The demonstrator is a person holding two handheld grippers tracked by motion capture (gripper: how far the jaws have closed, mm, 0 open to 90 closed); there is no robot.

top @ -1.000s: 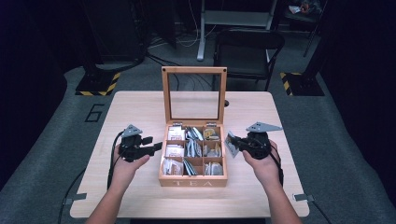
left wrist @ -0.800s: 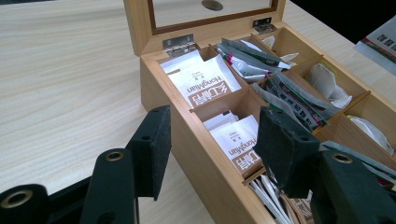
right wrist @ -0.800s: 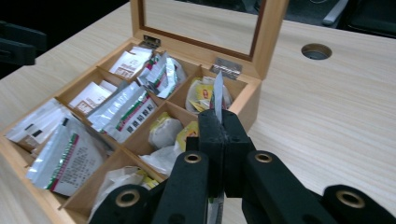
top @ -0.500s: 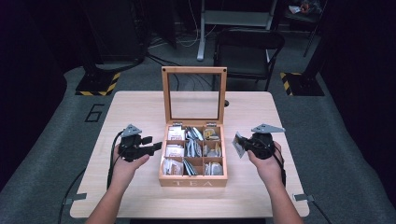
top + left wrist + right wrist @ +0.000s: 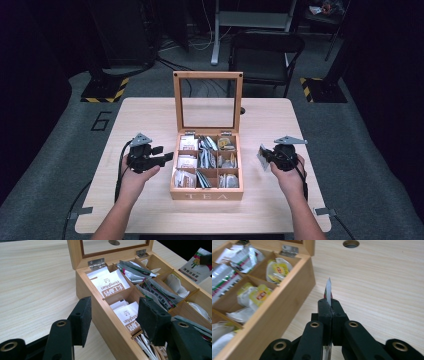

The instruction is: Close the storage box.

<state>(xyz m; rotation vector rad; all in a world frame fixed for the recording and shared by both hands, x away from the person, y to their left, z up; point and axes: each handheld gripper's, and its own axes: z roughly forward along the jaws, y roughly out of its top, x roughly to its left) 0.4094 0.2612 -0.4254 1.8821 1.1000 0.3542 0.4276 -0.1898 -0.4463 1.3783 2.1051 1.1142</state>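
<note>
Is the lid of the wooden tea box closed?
No, the lid stands upright, leaving the tea box open with its packets showing.

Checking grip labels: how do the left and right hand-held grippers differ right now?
The left hand-held gripper stands open and empty, its jaws either side of the tea box wall; the right hand-held gripper is shut on a tea sachet over the table. Both sit beside the box.
</note>
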